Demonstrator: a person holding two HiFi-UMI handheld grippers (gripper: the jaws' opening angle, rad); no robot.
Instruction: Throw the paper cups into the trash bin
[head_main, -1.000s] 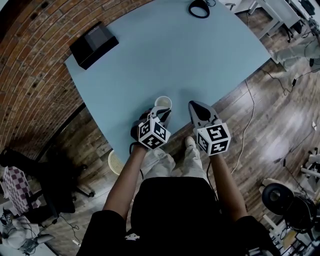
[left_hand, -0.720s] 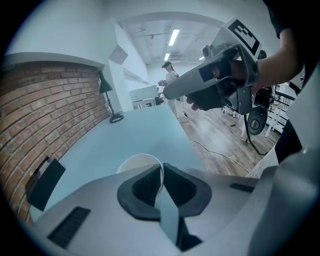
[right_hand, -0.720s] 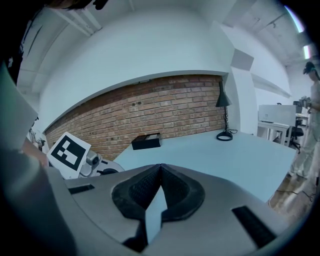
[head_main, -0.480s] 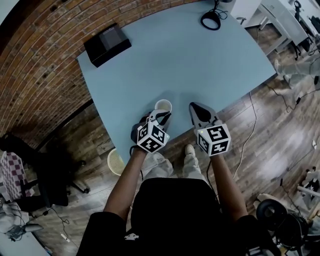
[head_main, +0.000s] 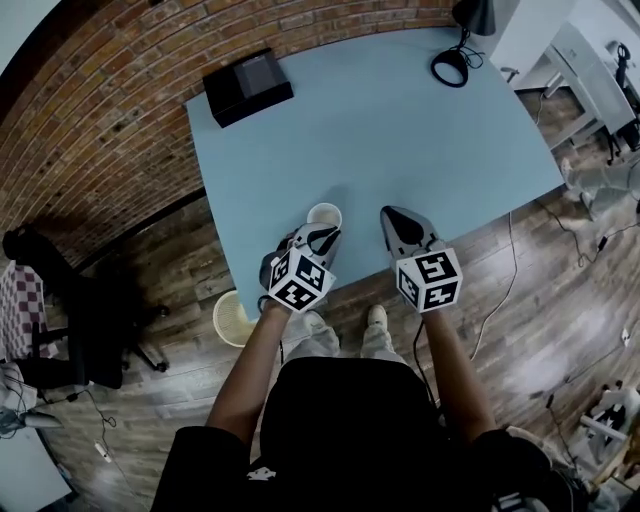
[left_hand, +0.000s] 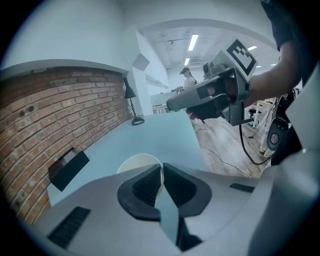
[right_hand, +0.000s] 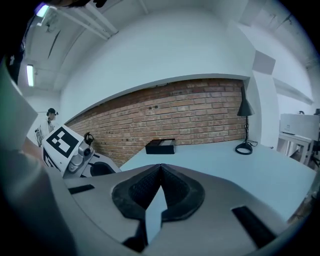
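A white paper cup (head_main: 325, 213) stands upright near the front edge of the light blue table (head_main: 400, 130). My left gripper (head_main: 323, 233) is right behind the cup, and its jaws pinch the cup's near rim. In the left gripper view the cup (left_hand: 135, 163) shows just past the closed left gripper (left_hand: 161, 169). My right gripper (head_main: 389, 214) hovers beside the cup to the right, shut and holding nothing. In its own view the right gripper (right_hand: 160, 170) points over the table toward the brick wall. A round pale trash bin (head_main: 233, 318) sits on the floor by my left leg.
A black box (head_main: 248, 85) lies at the table's far left corner, and a black desk lamp (head_main: 455, 55) stands at the far right. A dark office chair (head_main: 95, 325) is on the wooden floor left of the bin. A cable (head_main: 505, 270) trails over the floor at right.
The head view has swung, so the table and box sit further right and the bin shows more fully. Both grippers and the cup keep their places relative to each other.
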